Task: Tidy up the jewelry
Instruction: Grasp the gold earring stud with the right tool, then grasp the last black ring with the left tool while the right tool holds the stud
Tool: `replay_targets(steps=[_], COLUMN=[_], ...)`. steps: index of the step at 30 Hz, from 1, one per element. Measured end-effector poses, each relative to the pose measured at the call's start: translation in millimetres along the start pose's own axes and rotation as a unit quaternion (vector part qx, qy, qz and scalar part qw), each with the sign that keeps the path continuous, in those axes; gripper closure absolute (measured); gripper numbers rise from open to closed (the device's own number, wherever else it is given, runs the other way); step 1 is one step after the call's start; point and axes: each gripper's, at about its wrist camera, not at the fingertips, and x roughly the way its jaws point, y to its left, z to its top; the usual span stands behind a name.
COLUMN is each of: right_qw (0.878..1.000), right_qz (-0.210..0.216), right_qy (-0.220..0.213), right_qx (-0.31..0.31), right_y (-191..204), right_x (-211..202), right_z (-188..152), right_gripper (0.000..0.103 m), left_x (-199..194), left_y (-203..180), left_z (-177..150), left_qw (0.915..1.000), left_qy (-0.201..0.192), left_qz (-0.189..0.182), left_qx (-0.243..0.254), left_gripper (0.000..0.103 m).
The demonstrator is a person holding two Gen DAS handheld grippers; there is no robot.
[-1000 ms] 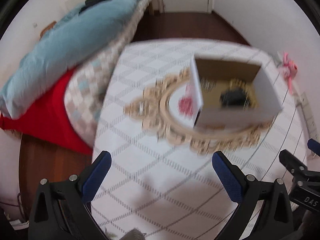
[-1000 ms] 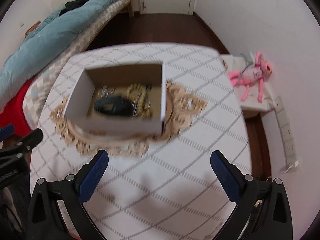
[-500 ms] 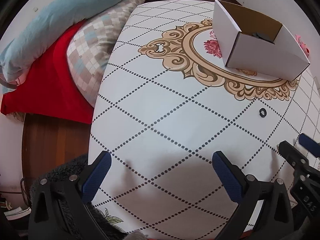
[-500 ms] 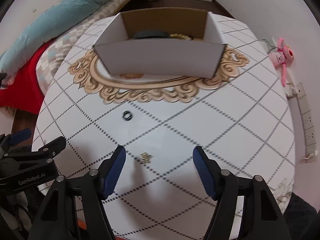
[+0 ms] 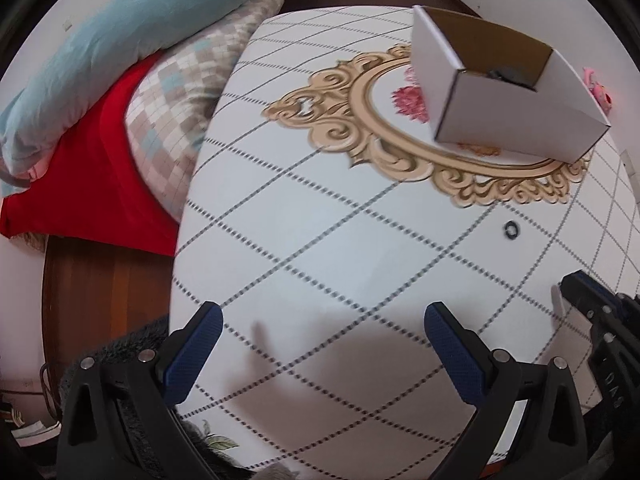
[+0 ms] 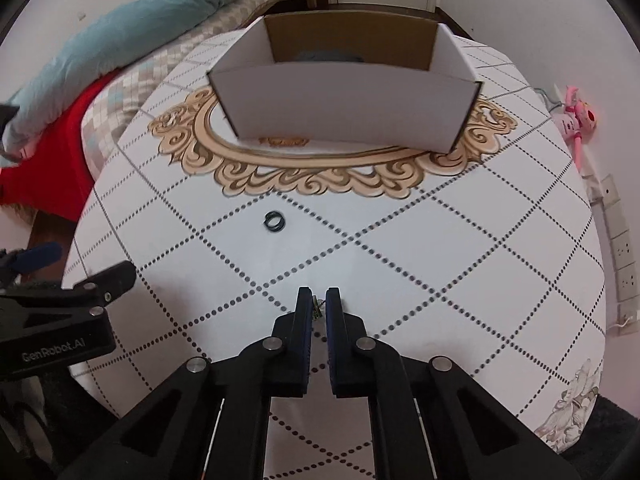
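A white cardboard box (image 6: pixel 344 100) (image 5: pixel 516 116) with jewelry inside stands on the gold ornament of the white table. A small black ring (image 6: pixel 274 222) (image 5: pixel 511 229) lies on the table in front of the box. My right gripper (image 6: pixel 319 305) has closed on a small gold jewelry piece (image 6: pixel 316 309) on the table, near the front edge. My left gripper (image 5: pixel 320 332) is open and empty, low over the table's left front part, and shows at the left in the right wrist view (image 6: pixel 80 292).
A bed with a blue duvet (image 5: pixel 120 40), checked pillow and red sheet (image 5: pixel 88 184) runs along the table's left edge. A pink toy (image 6: pixel 576 116) and wall sockets (image 6: pixel 622 240) are on the right. Wooden floor lies beyond.
Both grippers dropped low toward the table. My right gripper narrowed from wide open and shut on the small gold piece. The left gripper stayed open.
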Motion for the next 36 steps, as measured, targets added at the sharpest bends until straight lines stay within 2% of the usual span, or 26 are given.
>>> replay_targets(steps=[8, 12, 13, 18, 21, 22, 24, 25, 27, 32, 36], right_qw=[0.997, 0.993, 0.992, 0.990, 0.989, 0.988, 0.988, 0.988, 0.988, 0.988, 0.988], right_qz=[-0.010, -0.021, -0.023, -0.030, -0.031, -0.031, -0.032, -0.032, -0.031, -0.031, -0.030], right_qy=[-0.024, -0.026, -0.027, -0.029, -0.030, -0.030, -0.030, -0.029, -0.029, -0.031, -0.030], right_qx=[0.077, 0.109, 0.118, 0.136, 0.144, 0.145, 0.146, 0.147, 0.149, 0.151, 0.151], right_y=[-63.3, -93.0, -99.6, -119.5, -125.8, -127.3, -128.9, -129.1, -130.0, -129.0, -129.3], right_x=[-21.0, -20.6, -20.4, -21.0, -19.6, -19.7, -18.8, -18.3, -17.1, -16.3, -15.0], right_z=[15.1, 18.6, 19.5, 16.5, 15.3, 14.5, 14.9, 14.9, 14.8, 14.6, 14.8], right_gripper=[0.096, 0.096, 0.096, 0.096, 0.096, 0.096, 0.096, 0.096, 0.096, 0.096, 0.096], left_x=[-4.6, -3.9, -4.6, -0.1, 5.7, 5.4, 8.4, 10.0, 12.5, 10.6, 9.8], left_y=[-50.2, -78.1, -84.4, -99.0, -98.2, -98.4, -99.2, -99.5, -99.9, -102.7, -103.4], left_z=[18.6, 25.8, 26.5, 26.8, 29.2, 28.3, 28.8, 29.0, 28.9, 28.3, 28.6], left_qw=[0.9975, 0.9963, 0.9962, 0.9966, 0.9966, 0.9965, 0.9965, 0.9964, 0.9965, 0.9961, 0.9957], left_qy=[-0.022, -0.038, -0.041, -0.041, -0.040, -0.040, -0.037, -0.034, -0.029, -0.036, -0.042], left_qz=[-0.068, -0.077, -0.076, -0.070, -0.071, -0.071, -0.072, -0.075, -0.077, -0.077, -0.079], left_qx=[-0.004, 0.004, 0.008, 0.017, 0.017, 0.018, 0.019, 0.020, 0.018, 0.021, 0.025], left_gripper=[0.001, 0.003, 0.008, 0.021, 0.023, 0.030, 0.038, 0.048, 0.062, 0.067, 0.081])
